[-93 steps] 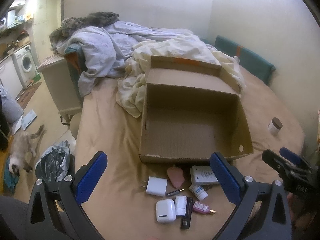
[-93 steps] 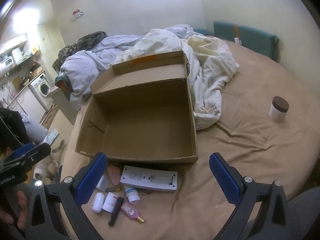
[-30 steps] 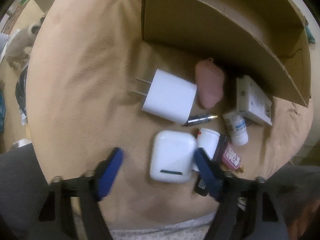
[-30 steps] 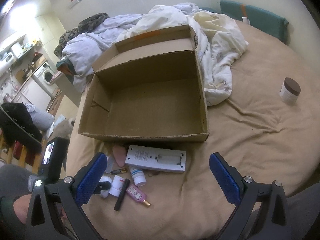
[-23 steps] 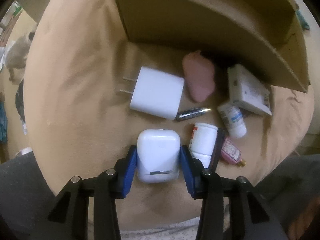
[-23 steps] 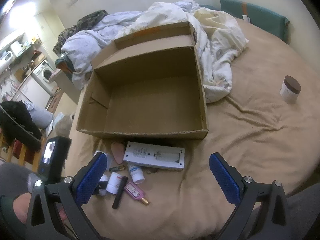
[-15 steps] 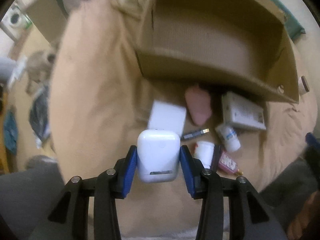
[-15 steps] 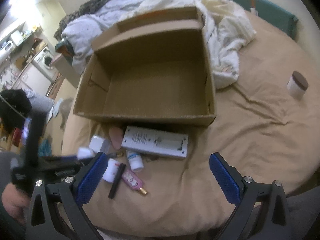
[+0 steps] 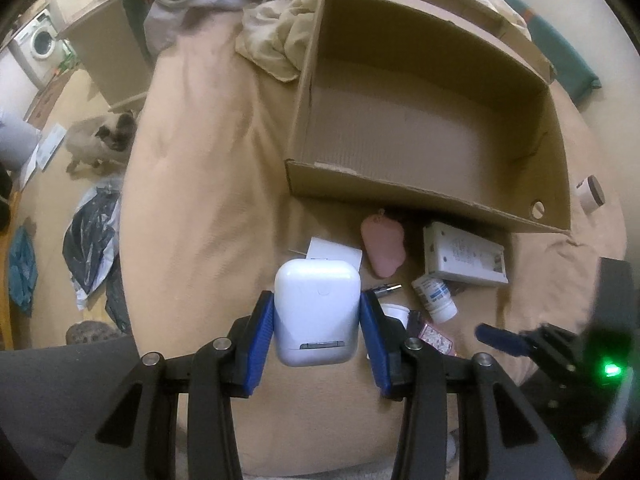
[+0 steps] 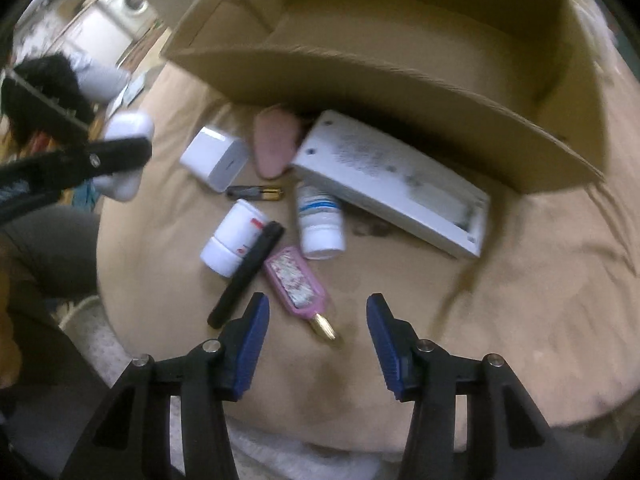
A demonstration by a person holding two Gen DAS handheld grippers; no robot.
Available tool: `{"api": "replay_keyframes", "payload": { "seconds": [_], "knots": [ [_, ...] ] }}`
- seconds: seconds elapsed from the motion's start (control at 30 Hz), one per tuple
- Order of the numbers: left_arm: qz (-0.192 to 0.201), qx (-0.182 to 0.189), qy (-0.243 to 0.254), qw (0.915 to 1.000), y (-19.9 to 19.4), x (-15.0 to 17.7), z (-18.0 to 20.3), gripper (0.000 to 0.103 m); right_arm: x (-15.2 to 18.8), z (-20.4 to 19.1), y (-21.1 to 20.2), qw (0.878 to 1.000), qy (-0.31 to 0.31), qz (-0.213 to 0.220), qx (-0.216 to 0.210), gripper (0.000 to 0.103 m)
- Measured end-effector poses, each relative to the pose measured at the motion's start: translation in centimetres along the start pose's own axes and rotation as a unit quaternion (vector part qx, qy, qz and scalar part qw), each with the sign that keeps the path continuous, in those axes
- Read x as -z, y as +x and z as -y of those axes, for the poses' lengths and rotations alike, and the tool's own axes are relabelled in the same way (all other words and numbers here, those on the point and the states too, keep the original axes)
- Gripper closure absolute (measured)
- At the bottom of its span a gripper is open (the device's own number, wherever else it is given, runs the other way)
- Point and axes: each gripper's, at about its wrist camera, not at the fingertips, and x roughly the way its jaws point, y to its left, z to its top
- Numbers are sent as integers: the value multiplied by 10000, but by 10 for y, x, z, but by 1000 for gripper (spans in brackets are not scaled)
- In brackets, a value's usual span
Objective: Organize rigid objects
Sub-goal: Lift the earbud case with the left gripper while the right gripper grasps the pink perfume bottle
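My left gripper (image 9: 317, 320) is shut on a white earbud case (image 9: 316, 312) and holds it above the bed, in front of an open cardboard box (image 9: 420, 196). It also shows in the right wrist view (image 10: 124, 152). My right gripper (image 10: 318, 328) is open, low over a pink sanitizer bottle (image 10: 296, 284) with a gold tip. Around it lie a black stick (image 10: 248, 272), two white pill bottles (image 10: 236, 236) (image 10: 320, 224), a battery (image 10: 256, 193), a white charger (image 10: 214, 158), a pink pouch (image 10: 274, 140) and a white flat device (image 10: 392, 184).
The tan bed (image 9: 200, 200) ends close behind the objects. A rumpled duvet (image 9: 272, 44) lies left of the box. A small brown-lidded jar (image 9: 590, 200) stands to the right of the box. A cat (image 9: 100, 140) and a plastic bag (image 9: 96, 236) are on the floor at left.
My left gripper closed on the earbud case and lifted it off the bed. My right gripper dropped from high above the bed to just over the pink bottle, and its jaws narrowed.
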Motion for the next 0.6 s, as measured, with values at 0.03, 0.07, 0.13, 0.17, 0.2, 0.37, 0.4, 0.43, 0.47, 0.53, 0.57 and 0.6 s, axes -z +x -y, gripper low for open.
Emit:
{"api": "replay_keyframes", "payload": {
  "seconds": [0.03, 0.07, 0.13, 0.17, 0.2, 0.37, 0.4, 0.43, 0.47, 0.53, 0.57, 0.6],
  "knots": [
    [6, -15, 5, 10000, -1, 1, 0, 64, -2, -3, 4, 9999, -61, -2, 159, 49],
    [12, -17, 23, 10000, -2, 1, 0, 64, -3, -5, 9, 9997, -98, -26, 221, 49],
    [33, -15, 45, 10000, -4, 2, 0, 64, -5, -12, 17, 9996, -151, -105, 202, 49],
    [44, -16, 50, 10000, -5, 2, 0, 64, -5, -15, 20, 9993, -218, -121, 265, 50],
    [48, -14, 49, 10000, -6, 2, 0, 64, -5, -19, 23, 9988, -312, -138, 362, 52],
    [42, -20, 57, 10000, -6, 2, 0, 64, -4, -30, 29, 9985, -405, -61, 350, 71],
    [40, -34, 59, 10000, -6, 2, 0, 64, -3, -30, 27, 9987, -402, -43, 320, 74],
    [42, -54, 80, 9999, -6, 2, 0, 64, 0, -35, 28, 9988, -396, -33, 273, 76],
    [39, -67, 103, 9999, -5, 3, 1, 64, 2, -34, 27, 9991, -369, -28, 219, 76],
    [33, -90, 141, 9999, -4, 4, 1, 64, 3, -30, 18, 9995, -280, -23, 132, 76],
    [24, -89, 163, 9998, -4, 4, 2, 64, 5, -29, 14, 9997, -246, -1, 88, 76],
    [24, -104, 189, 9998, -4, 4, 2, 64, 6, -27, 7, 9998, -216, 29, 48, 76]
  ]
}}
